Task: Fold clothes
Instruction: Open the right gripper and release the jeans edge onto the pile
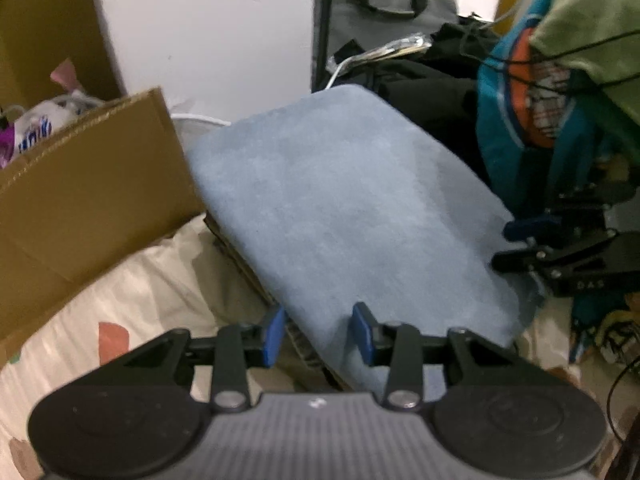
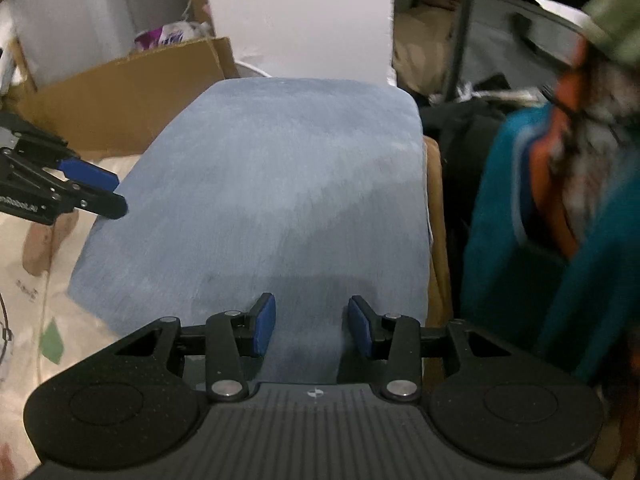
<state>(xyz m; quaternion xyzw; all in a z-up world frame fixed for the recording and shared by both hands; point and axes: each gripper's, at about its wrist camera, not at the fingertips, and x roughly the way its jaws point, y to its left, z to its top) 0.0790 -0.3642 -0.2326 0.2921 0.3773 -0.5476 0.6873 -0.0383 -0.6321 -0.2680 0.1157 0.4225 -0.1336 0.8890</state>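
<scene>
Over the near edge of a blue cloth point(image 2: 280, 184) lying folded flat, we hold both grippers — left gripper point(image 1: 318, 334), right gripper point(image 2: 311, 328) — part-open, empty, with a teal garment point(image 2: 520, 248) still heaped right.

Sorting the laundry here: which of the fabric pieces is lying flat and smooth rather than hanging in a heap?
The light blue cloth, spread flat in the middle under both tools. The teal garment and green one hang bunched at the right.
</scene>
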